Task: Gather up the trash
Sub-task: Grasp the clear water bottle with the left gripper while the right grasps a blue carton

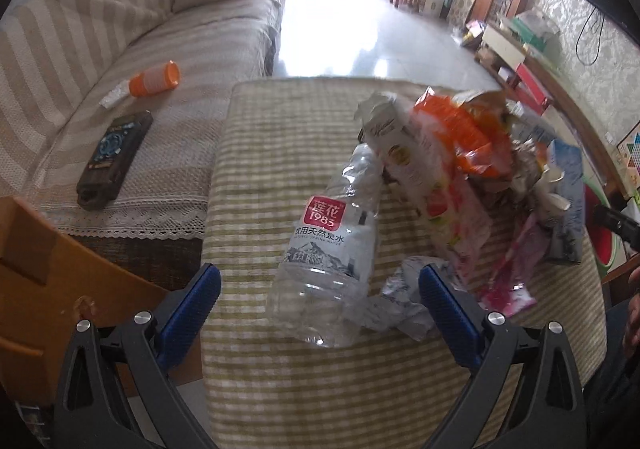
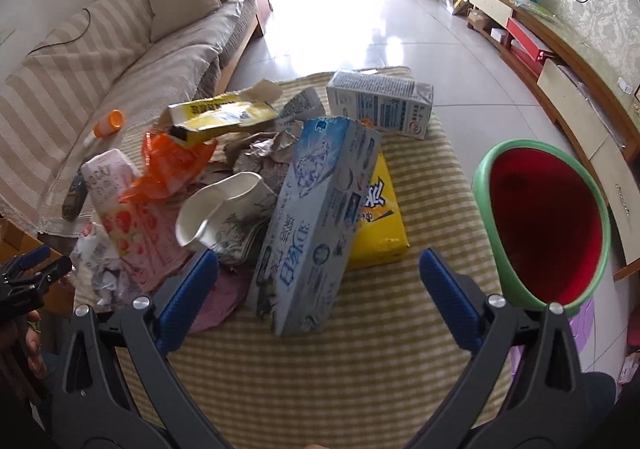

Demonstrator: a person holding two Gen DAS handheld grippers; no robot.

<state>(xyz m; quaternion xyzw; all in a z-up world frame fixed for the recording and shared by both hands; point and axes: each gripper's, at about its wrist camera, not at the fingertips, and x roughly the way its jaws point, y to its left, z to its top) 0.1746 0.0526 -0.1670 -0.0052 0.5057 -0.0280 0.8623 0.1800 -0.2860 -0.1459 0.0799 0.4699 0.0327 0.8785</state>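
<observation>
Grippers: left gripper [image 1: 320, 285] spread w/ bottle [image 1: 332, 245] between; right gripper [image 2: 319, 273] spread over blue carton [image 2: 316, 225].

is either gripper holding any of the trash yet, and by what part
Nothing is held. The left gripper is open around the water bottle without clamping it; the right gripper is open, empty.

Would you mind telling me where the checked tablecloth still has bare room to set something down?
The near strip of tablecloth below the blue carton is bare, as is the left edge beside the water bottle. The middle is crowded with cartons, wrappers and a paper cup.
</observation>
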